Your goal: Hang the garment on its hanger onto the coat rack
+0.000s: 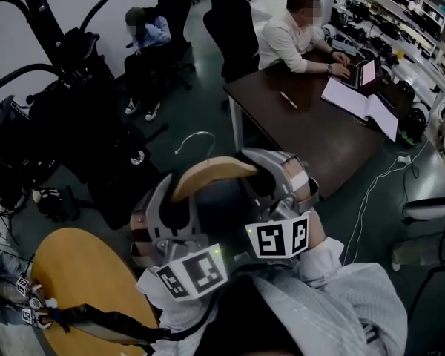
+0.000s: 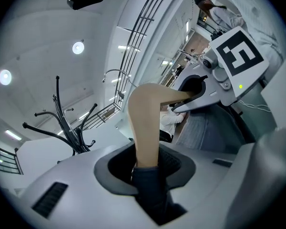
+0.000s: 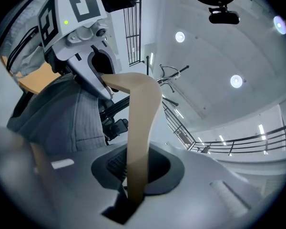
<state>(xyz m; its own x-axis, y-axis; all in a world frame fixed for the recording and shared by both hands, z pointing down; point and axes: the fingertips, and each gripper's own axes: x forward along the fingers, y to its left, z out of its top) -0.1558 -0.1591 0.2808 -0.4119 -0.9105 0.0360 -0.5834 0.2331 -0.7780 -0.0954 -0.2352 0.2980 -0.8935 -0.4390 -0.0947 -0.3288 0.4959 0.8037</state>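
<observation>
A wooden hanger with a metal hook is held up between my two grippers, a dark grey garment draped under it. My left gripper is shut on the hanger's left arm, with a fold of garment pinched at the jaws. On the right arm of the hanger my right gripper is shut. The black coat rack with its curved arms stands to the upper left, apart from the hook. From the left gripper the rack shows beyond the hook.
A round wooden table lies at the lower left. To the right stands a dark desk with a person at a laptop and open papers. Office chairs and another seated person are behind. Cables run over the floor.
</observation>
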